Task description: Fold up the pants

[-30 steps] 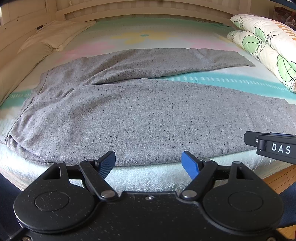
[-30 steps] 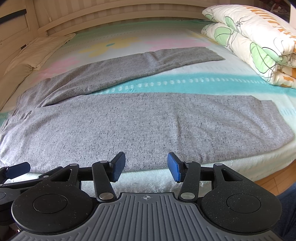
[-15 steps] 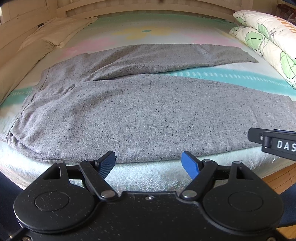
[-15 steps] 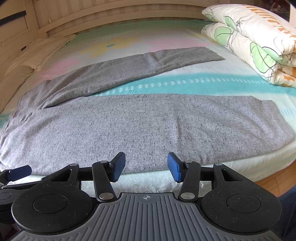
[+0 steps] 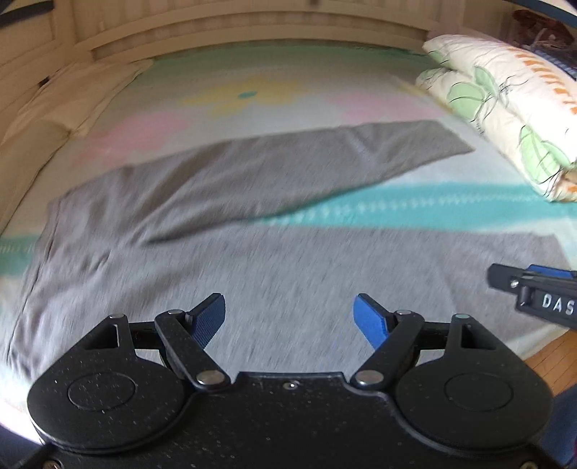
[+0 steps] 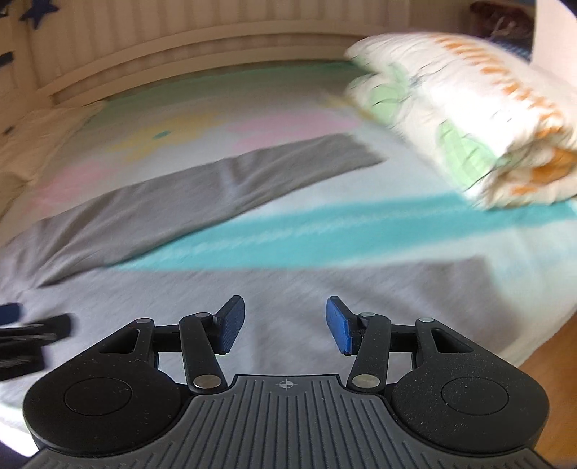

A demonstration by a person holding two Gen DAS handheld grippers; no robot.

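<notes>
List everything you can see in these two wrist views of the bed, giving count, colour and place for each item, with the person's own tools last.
pants: one pair, grey, spread flat across the near part of the bed, legs splayed toward the right.
bed sheet: one, pastel with a teal stripe, under the pants.
folded quilt: one, white with green leaves and orange marks, far right of the bed.
pillow: cream, far left by the frame; count unclear.
bed frame: one, pale wood, at the back.
floor: wooden, lower right.
left gripper: black, blue fingers apart, above the pants.
right gripper: black, blue fingers apart, above the near leg.
</notes>
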